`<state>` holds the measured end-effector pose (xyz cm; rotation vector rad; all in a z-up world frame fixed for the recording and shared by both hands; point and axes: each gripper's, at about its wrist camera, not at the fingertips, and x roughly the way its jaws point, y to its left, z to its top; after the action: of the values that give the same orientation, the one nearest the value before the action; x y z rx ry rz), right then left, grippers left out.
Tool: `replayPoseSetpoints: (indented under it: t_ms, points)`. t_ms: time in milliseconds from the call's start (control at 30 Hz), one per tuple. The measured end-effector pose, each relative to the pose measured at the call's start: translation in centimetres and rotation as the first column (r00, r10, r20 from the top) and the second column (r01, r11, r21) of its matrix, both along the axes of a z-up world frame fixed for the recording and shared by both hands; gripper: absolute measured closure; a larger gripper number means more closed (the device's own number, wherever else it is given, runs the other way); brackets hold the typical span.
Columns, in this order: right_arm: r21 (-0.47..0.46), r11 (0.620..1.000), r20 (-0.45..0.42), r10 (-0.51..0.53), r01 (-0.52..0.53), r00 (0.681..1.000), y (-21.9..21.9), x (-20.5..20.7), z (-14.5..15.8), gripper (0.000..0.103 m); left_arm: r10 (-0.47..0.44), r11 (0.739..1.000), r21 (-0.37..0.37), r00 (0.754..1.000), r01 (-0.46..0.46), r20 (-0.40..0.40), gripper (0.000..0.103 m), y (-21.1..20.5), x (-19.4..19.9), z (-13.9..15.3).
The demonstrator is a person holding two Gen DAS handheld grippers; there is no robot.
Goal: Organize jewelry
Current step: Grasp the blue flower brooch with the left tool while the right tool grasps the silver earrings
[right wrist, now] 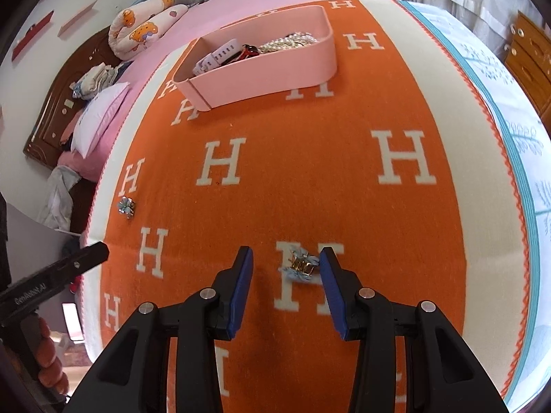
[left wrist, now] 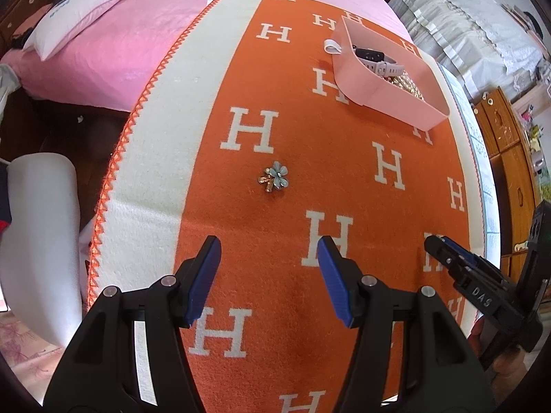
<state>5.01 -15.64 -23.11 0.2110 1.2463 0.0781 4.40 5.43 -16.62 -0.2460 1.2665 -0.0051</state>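
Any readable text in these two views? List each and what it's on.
"H": repeated white letters woven across the orange blanket.
"DAS": on the body of the right gripper, seen from the left wrist view.
"GenRobot.AI": on the side of the left gripper, small but legible in the right wrist view.
Blue print on the white pillow: too skewed to read.
Nothing readable on the pink tray.

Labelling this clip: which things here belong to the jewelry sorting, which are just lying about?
Job:
- flower clip
- second clip, between the open right gripper fingers
- pink tray, holding a watch
- left gripper, open

Lying about:
- white pillow
- folded clothes
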Motion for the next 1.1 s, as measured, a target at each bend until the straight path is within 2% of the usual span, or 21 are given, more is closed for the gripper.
replayPoseSetpoints:
  t_ms: [133, 233, 367, 567, 633, 733, 900, 1100]
  points:
    - [-0.071, 0.997, 0.025, 0.038, -0.036, 0.999, 1.0, -0.2, 0.0, 0.071, 0.018, 1.000, -0.011, 1.000, -0.018, 0.001, 0.048, 0.4, 0.4, -0.2]
    - [-0.101, 0.994, 0.040, 0.055, -0.051, 0.998, 1.1, -0.7, 0.1, 0.083, 0.038, 0.999, -0.031, 0.999, -0.038, -0.001, 0.048, 0.6, 0.9, -0.5]
    - [-0.113, 0.991, 0.046, 0.074, -0.068, 0.996, 1.4, -0.8, 0.1, 0.083, 0.059, 0.997, -0.049, 0.998, -0.058, 0.003, 0.048, 0.4, 2.0, -0.7]
    - [-0.111, 0.991, 0.047, 0.084, -0.079, 0.995, 1.7, -0.9, 0.1, 0.083, 0.044, 0.999, 0.003, 0.999, -0.044, 0.012, 0.049, -1.0, 3.9, -1.4]
    - [-0.108, 0.991, 0.047, 0.083, -0.078, 0.995, 1.6, -0.9, 0.1, 0.083, 0.043, 0.999, 0.023, 0.999, -0.043, 0.006, 0.062, -1.3, 4.4, -1.8]
    - [-0.099, 0.992, 0.047, 0.079, -0.074, 0.996, 1.5, -0.9, 0.1, 0.083, 0.041, 0.998, 0.039, 0.999, -0.041, -0.009, 0.071, -1.6, 5.0, -2.5]
    - [-0.093, 0.993, 0.049, 0.079, -0.074, 0.996, 1.4, -0.8, 0.1, 0.083, 0.026, 0.997, 0.067, 0.999, -0.024, -0.025, 0.082, -2.0, 5.6, -3.2]
    - [-0.082, 0.994, 0.051, 0.078, -0.074, 0.996, 1.3, -0.4, 0.1, 0.083, 0.002, 0.996, 0.090, 1.000, -0.001, -0.010, 0.088, -2.7, 6.4, -3.5]
